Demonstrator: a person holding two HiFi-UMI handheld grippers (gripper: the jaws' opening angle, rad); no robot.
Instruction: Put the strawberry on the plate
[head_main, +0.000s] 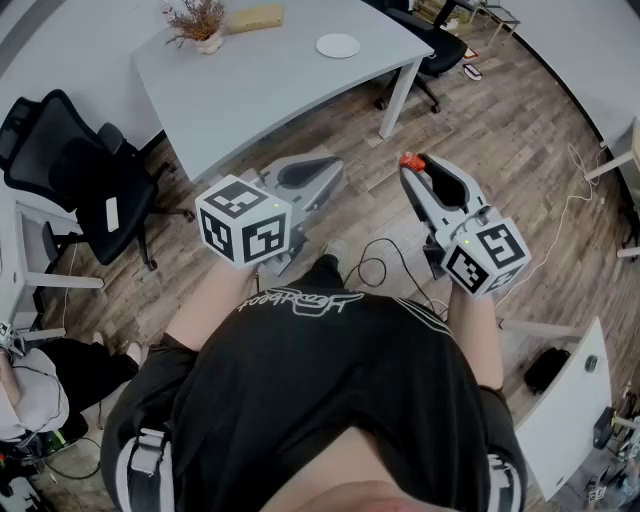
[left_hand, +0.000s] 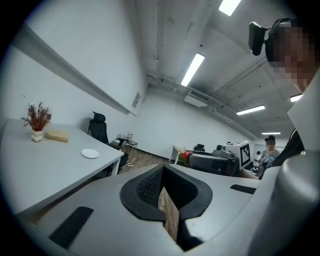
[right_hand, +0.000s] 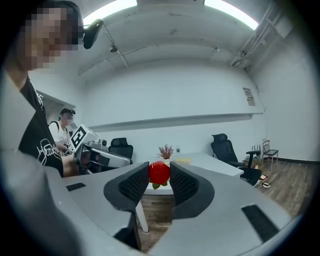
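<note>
Right gripper (right_hand: 158, 176): pinching strawberry (right_hand: 159, 172) at its tips | left gripper (left_hand: 162, 171): pressed together

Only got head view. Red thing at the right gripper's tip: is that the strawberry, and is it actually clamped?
Observer: Yes. The right gripper view shows the strawberry pinched between both pads of the right gripper.
Operator: Left gripper carrying anything?
Observer: No. The left gripper view shows the left gripper with its jaws closed together at the tips and nothing between them.
</note>
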